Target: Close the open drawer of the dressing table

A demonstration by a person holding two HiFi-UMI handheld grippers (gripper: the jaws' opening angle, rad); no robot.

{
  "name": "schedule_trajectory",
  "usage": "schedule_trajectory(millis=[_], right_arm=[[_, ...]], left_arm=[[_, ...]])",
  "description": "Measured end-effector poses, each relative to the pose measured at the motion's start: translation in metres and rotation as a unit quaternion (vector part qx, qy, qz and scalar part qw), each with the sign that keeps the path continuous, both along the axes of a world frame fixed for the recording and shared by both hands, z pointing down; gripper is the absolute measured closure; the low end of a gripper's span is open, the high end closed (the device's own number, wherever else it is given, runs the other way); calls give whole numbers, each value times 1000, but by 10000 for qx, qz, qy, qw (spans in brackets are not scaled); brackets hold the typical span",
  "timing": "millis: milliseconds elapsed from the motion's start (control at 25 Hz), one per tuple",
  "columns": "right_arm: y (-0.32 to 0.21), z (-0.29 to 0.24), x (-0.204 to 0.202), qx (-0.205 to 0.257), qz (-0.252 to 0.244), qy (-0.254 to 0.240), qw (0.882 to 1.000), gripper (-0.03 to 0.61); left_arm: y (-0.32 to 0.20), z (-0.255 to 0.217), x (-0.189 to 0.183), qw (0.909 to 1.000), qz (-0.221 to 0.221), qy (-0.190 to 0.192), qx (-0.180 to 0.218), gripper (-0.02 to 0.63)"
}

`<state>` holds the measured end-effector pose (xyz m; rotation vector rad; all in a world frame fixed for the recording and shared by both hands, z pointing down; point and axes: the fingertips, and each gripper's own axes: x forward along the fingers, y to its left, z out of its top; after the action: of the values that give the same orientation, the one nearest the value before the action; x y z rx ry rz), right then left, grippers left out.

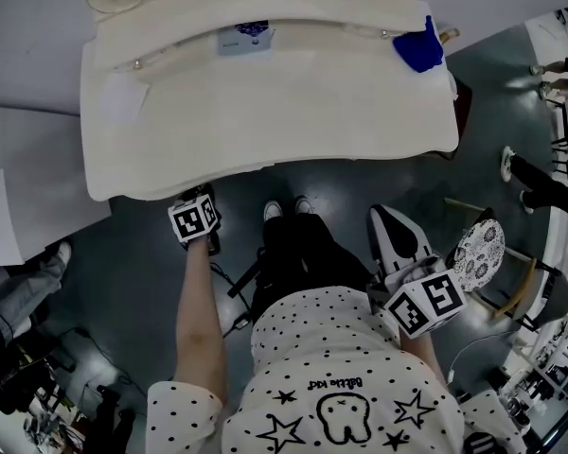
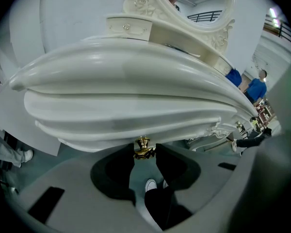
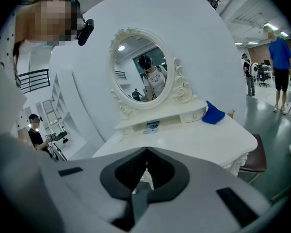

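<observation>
Overhanging the drawer (image 2: 121, 125), the rounded front edge of the one dressing table (image 1: 265, 130) is met by the left gripper (image 2: 145, 155), left of the edge's middle. Its jaws are set apart. One brass knob (image 2: 143, 146) on the drawer's curved front is framed between their tips, close to both pads. In the head view the drawer front is hidden beneath the tabletop, so how far it stands out cannot be told. The right gripper (image 3: 146, 152) is held well back from the table at the person's right side. Its jaws are brought together at the tips with nothing between them.

Dark floor (image 1: 142, 282) lies open between the front edge and the person, whose two white shoes (image 1: 274, 211) are placed just at that edge. The left side is bounded by white boards (image 1: 24, 187). On the right, one stool (image 1: 480, 252) with a patterned seat is found just beside the right gripper.

On the tabletop are counted:
- one oval mirror (image 3: 140, 67) at the back
- one blue cloth (image 1: 418, 47) near the right rear corner
- one small card (image 1: 244, 38) with blue print, in front of the mirror
</observation>
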<state>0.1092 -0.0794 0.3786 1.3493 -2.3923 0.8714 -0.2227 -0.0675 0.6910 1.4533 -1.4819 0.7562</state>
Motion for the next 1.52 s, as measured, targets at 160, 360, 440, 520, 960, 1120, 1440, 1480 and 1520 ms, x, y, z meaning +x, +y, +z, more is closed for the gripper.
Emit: schedule_trajectory(millis=[160, 360, 440, 520, 960, 1120, 1440, 1480, 1520], right_arm=[[1, 2, 1, -10, -9, 12, 10000, 569], [3, 3, 0, -15, 1, 25, 10000, 569], [3, 3, 1, -18, 12, 34, 10000, 569], [3, 4, 2, -25, 29, 44, 10000, 569], [6, 3, 5, -45, 84, 70, 9999, 570], [8, 4, 3, -36, 56, 61, 10000, 570], [12, 5, -4, -9, -55, 12, 10000, 569], [12, 4, -4, -2, -61, 5, 10000, 569], [13, 4, -3, 4, -62, 1, 10000, 569]], left_arm=[[-5, 1, 0, 10000, -15, 5, 44, 463], [-10, 1, -3, 10000, -38, -19, 80, 463], [-12, 1, -4, 9999, -35, -24, 99, 463], [-15, 2, -4, 9999, -32, -26, 114, 463], [-25, 0, -5, 9999, -46, -31, 148, 463], [-26, 2, -5, 9999, -39, -22, 146, 463], [-17, -1, -3, 9997, 66, -138, 177, 462], [-12, -1, -2, 9998, 56, -140, 165, 462], [-6, -2, -2, 9998, 51, -141, 154, 462]])
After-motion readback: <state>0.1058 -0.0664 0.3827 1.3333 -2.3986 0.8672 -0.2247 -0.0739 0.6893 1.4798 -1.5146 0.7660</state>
